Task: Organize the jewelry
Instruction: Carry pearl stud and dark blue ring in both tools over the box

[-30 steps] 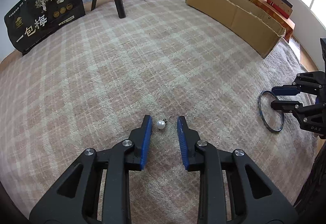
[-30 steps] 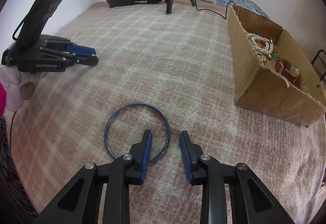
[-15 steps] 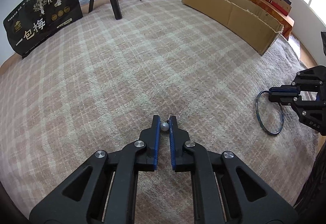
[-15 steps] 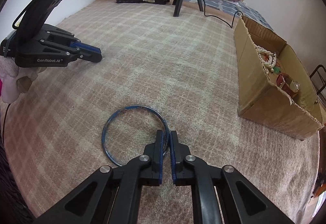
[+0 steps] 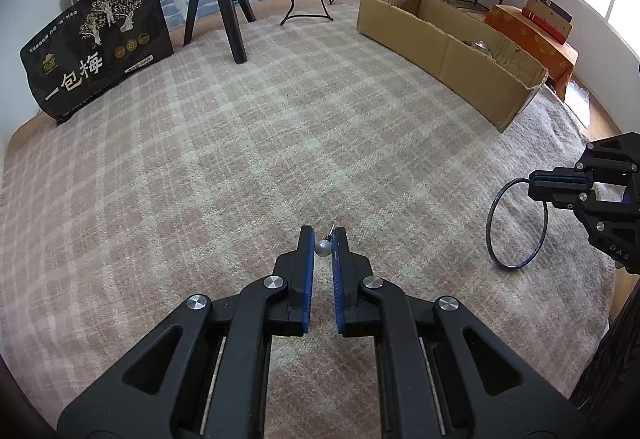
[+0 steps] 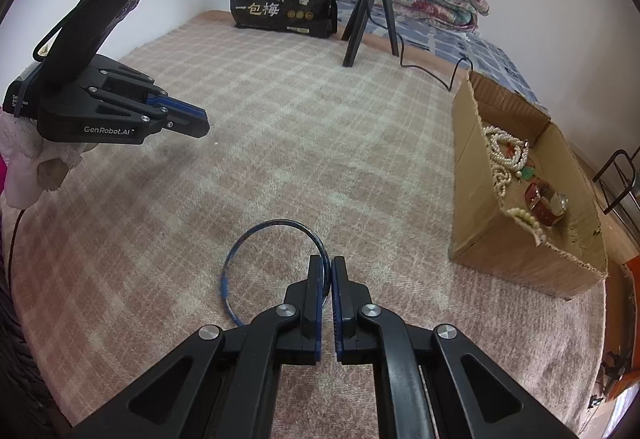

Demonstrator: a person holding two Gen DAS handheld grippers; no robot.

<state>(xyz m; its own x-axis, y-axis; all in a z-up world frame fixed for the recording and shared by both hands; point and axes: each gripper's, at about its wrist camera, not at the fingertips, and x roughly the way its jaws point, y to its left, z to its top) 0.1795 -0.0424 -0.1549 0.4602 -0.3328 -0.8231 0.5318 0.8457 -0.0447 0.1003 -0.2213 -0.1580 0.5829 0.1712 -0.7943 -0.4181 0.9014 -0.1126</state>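
Pinching pearl earring (image 5: 322, 248) w/ left claw (image 5: 323, 239); right claw (image 6: 327, 266) clamps blue bangle (image 6: 256, 235).

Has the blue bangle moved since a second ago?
Yes. The blue bangle has tipped up off the checked blanket; its far rim is raised, pinched in the right gripper.
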